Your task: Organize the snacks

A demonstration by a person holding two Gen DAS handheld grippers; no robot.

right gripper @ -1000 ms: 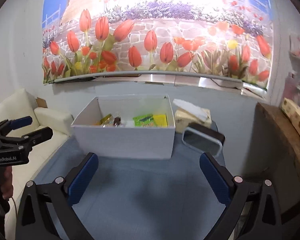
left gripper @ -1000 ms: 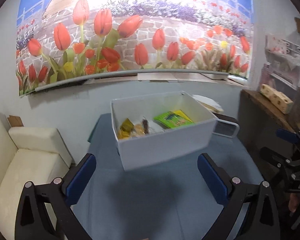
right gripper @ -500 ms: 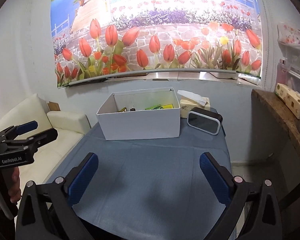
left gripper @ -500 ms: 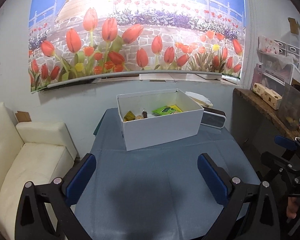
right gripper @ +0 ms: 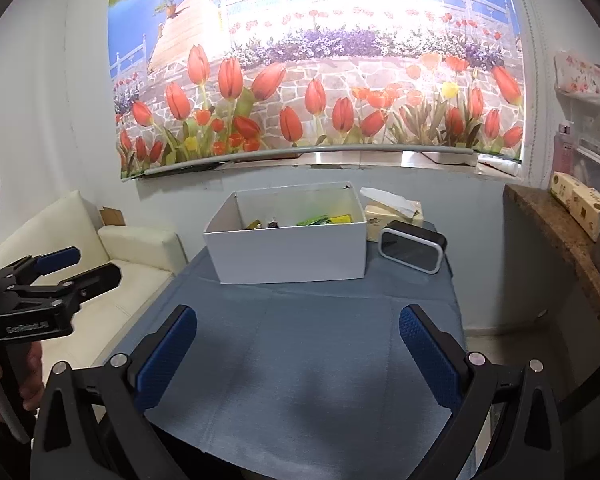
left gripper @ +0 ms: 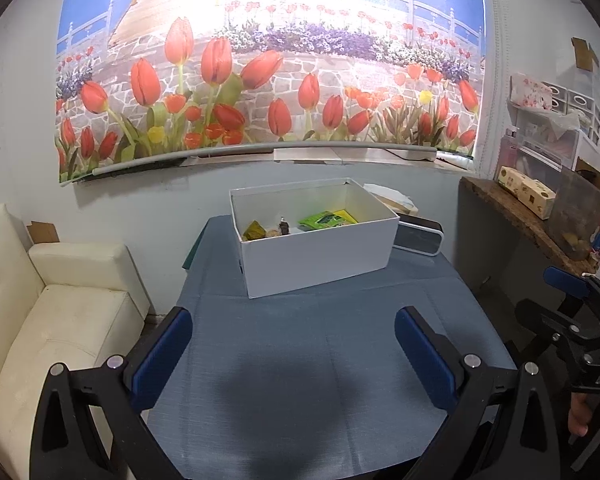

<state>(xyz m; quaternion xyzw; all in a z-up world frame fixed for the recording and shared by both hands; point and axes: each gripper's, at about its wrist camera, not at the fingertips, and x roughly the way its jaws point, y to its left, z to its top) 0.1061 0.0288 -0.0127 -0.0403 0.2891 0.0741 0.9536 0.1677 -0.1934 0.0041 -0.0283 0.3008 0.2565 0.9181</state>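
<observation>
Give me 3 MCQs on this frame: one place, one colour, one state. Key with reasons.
1. Where are the snacks?
A. in the white box
B. on the sofa
C. on the blue cloth

2. What colour are the pads on each claw?
A. red
B. blue
C. white

3. What state is the left claw in?
A. shut on a packet
B. shut, empty
C. open, empty

Key: 1 A, the packets lie inside the box walls; 2 B, blue pads show in both wrist views; 3 C, its jaws stand wide apart over bare cloth, as do the right claw jaws.
</observation>
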